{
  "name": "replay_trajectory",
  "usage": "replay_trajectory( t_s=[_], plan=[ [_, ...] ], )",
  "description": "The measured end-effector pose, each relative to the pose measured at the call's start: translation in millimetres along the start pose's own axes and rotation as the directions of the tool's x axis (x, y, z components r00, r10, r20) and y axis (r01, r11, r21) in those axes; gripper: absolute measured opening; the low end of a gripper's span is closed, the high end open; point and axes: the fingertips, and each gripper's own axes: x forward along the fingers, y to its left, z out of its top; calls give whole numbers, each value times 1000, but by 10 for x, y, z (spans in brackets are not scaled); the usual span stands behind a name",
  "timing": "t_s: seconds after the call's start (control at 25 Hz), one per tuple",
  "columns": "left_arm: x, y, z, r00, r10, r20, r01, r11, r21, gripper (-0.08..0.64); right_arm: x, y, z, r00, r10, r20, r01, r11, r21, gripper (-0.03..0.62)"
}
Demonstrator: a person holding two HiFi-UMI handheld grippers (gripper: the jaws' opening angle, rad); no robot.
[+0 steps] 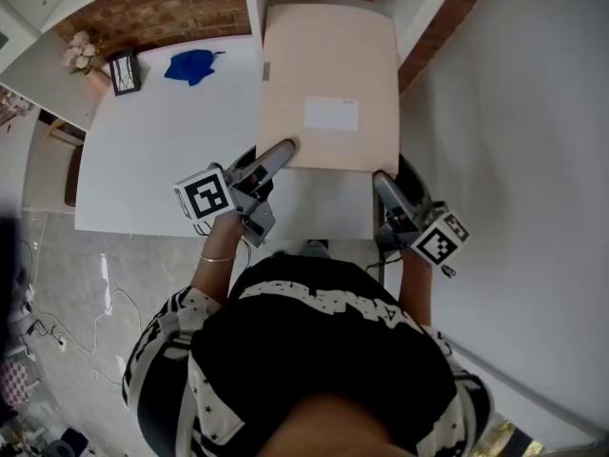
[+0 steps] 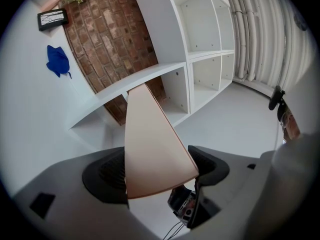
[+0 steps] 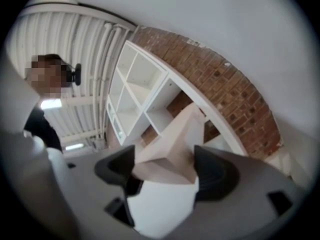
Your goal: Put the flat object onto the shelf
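Observation:
The flat object (image 1: 328,89) is a thin pale beige panel with a white label, held level over the right end of the white table (image 1: 162,150). Its far edge reaches toward the white shelf unit (image 2: 200,29). My left gripper (image 1: 284,149) is shut on its near left corner, and my right gripper (image 1: 381,177) is shut on its near right corner. In the left gripper view the panel (image 2: 150,144) runs edge-on between the jaws (image 2: 157,171) toward an open shelf compartment. In the right gripper view the panel (image 3: 175,139) sits clamped in the gripper (image 3: 165,171), with the shelf (image 3: 140,94) beyond.
A blue cloth (image 1: 193,66), a small black picture frame (image 1: 124,71) and a bunch of flowers (image 1: 81,50) lie at the table's far left, by the brick wall (image 1: 181,3). Cables (image 1: 67,336) trail on the floor at left.

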Motion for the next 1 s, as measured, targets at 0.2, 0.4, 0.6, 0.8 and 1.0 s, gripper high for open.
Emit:
replay_trajectory(
  t_s=[0.2,0.4,0.6,0.8,1.0],
  plan=[
    [77,54,33,1000,3,15,-3,1000,-6,393,28,-97,-84,997,-51,-55,42,987,-158,362],
    [107,43,117,1000,19,18,-19,1000,15,393,116,-147,-78,993,-85,-78,70,980,-185,360],
    [163,43,155,999,23,30,-23,1000,8,393,148,-238,-41,989,-115,-90,93,973,-212,314],
    [217,98,216,999,36,30,-36,999,-5,393,217,-276,28,989,-122,-79,102,969,-226,307],
    [308,100,280,999,13,36,-12,1000,-9,393,283,-330,98,989,-128,-66,110,966,-235,307]
  ],
)
